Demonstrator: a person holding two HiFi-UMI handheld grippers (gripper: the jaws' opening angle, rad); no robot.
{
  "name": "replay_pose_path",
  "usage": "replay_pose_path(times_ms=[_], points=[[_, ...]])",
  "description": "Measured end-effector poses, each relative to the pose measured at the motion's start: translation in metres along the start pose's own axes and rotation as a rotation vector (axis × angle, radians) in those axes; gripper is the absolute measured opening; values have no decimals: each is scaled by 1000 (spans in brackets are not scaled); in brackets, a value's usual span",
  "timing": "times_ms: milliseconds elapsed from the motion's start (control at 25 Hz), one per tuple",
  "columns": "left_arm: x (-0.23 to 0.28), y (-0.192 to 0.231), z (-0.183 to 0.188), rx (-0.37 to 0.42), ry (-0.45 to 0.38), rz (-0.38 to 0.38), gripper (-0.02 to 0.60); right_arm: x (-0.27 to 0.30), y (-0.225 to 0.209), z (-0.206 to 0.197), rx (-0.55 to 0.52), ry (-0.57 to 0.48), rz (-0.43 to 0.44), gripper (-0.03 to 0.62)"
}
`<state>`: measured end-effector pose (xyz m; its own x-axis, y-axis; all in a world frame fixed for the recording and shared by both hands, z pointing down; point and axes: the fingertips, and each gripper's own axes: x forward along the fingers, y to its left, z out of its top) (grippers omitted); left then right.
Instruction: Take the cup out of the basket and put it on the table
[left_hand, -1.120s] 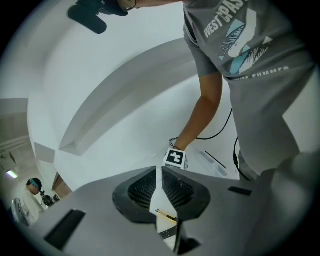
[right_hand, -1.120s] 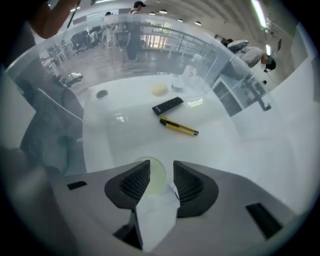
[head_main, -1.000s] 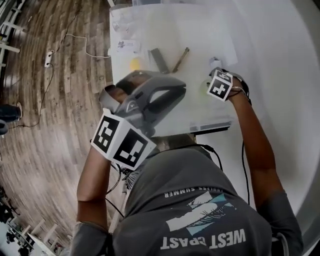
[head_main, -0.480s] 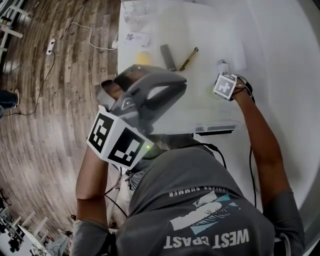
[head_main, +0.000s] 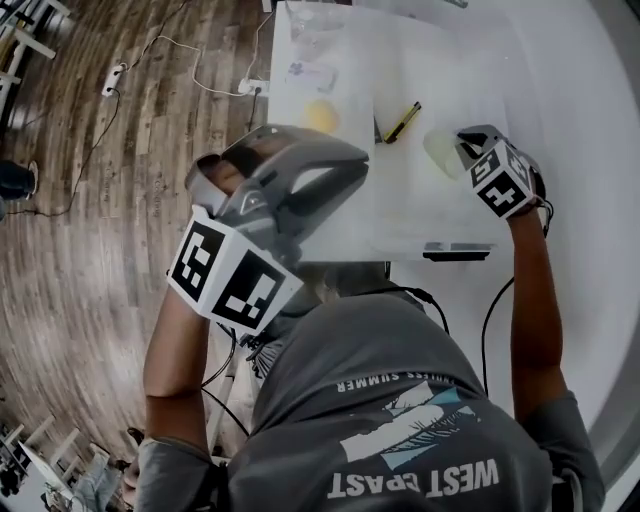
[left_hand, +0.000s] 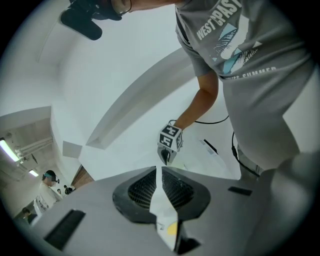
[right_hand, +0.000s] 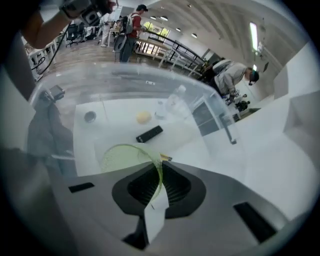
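Observation:
A translucent pale green cup (head_main: 441, 152) hangs over the clear plastic basket (head_main: 402, 246), tipped sideways. My right gripper (head_main: 462, 148) is shut on the cup's rim. In the right gripper view the thin green wall of the cup (right_hand: 125, 156) runs between the two pads of the right gripper (right_hand: 159, 174), with the basket's floor below. My left gripper (head_main: 350, 168) is held high near the head camera, away from the basket, jaws together on nothing. In the left gripper view the left gripper (left_hand: 159, 176) points toward the right gripper (left_hand: 165, 159).
In the basket lie a yellow round thing (head_main: 322, 115), a yellow-and-black pen (head_main: 401, 121), a black bar (right_hand: 149, 134) and a clear bottle (right_hand: 176, 103). The white table (head_main: 570, 110) spreads to the right. Cables (head_main: 190, 52) trail over the wooden floor on the left. People stand far behind.
The right gripper has closed on the cup's rim and shifted to the right with it. The left gripper stays raised and shut.

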<state>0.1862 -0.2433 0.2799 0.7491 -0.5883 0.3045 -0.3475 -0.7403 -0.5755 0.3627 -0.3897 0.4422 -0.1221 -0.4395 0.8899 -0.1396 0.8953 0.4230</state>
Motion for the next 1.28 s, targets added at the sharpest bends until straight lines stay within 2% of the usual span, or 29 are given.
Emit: replay_pose_path(times_ms=[240,360,440,600,920,1040,1280], points=[[-46,4,-28,-21,25,56,28,-97,-1,102,-73,-199,-184,25],[-64,0,-37,-29,39,81,28,-134,14,140,-113,-291,-236,26],[-79,-1,-41,-34,46,98,28,-153,32,168,-149,-348,-240,25],[-107,4,-53,-55,57,142,28,-163,72,225,-247,-418,-185,25],[-163,-6,-81,-114,106,225,28,-129,163,293,-434,-435,-19,26],[-184,-13,-94,-150,133,262,28,-98,192,303,-508,-384,44,25],[-225,-33,-115,-218,177,317,28,-5,236,290,-675,-154,166,25]])
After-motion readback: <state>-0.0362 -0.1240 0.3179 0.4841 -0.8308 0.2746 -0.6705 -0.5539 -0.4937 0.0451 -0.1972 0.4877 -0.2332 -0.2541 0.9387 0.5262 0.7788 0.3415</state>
